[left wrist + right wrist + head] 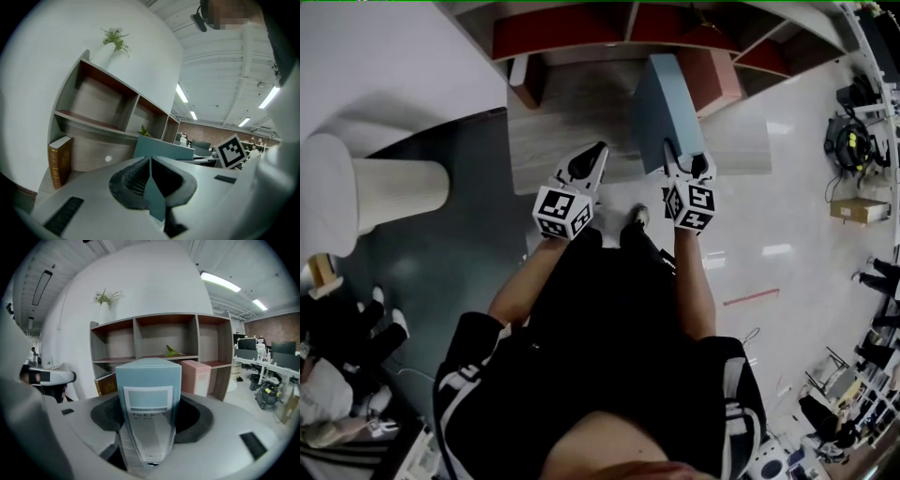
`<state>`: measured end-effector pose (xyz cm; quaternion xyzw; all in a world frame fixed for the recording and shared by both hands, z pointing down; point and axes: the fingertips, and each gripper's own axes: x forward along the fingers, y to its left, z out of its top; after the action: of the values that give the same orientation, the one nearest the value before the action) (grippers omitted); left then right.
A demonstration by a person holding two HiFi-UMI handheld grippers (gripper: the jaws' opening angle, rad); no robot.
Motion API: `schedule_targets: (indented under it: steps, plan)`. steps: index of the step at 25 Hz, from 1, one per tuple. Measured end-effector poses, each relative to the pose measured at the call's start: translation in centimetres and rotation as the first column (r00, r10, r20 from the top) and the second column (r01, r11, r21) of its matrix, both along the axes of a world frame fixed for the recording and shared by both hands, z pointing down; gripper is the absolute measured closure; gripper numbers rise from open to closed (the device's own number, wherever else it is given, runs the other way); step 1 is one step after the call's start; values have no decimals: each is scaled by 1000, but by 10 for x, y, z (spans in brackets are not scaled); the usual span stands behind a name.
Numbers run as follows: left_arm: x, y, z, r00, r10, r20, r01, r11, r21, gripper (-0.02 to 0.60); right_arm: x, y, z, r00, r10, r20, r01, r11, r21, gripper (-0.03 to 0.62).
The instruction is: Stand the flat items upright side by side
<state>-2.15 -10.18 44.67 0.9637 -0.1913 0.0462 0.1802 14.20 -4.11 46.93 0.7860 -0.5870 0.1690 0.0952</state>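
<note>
Wood-grain shelf unit (135, 341), glossy pale floor (787, 216). Right hand-held gripper (686, 159) clamps smooth teal rectangular file box (149, 394); left hand-held gripper (150, 164) closed.

the room is evenly bright, lit cool and white by long ceiling strip lights (220, 281). they leave pale glare patches on the glossy floor (776, 250). shadows are soft, and only the shelf unit (159, 338) recesses go darker. both gripper views bend hard toward the rim and fade into a round black border, so the shelf lines bow. the head view is dimmer and slightly grainy. print on the blue file box (148, 413), close to the lens, is smeared.
</note>
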Motion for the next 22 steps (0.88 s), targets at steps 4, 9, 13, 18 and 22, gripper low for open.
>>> schedule_targets:
  steps: [4, 9, 13, 18, 22]
  plan:
    - [19, 5, -14, 1000, 23, -11, -22, 1000, 19, 548, 30, 2, 5, 998, 62, -12, -62, 998, 2, 306]
    - [34, 10, -30, 1000, 16, -18, -16, 999, 44, 548, 61, -6, 14, 995, 95, -12, -95, 995, 1, 306]
    - [45, 12, -39, 1000, 0, -16, 1, 998, 66, 549, 82, -16, 22, 995, 100, -11, -100, 995, 2, 306]
    - [60, 15, -43, 999, -30, -14, 31, 997, 75, 548, 99, -33, 28, 997, 70, -18, -70, 998, 9, 304]
    - [72, 20, -36, 999, -35, 15, 34, 996, 77, 549, 111, -46, 31, 998, 53, -27, -52, 998, 18, 304]
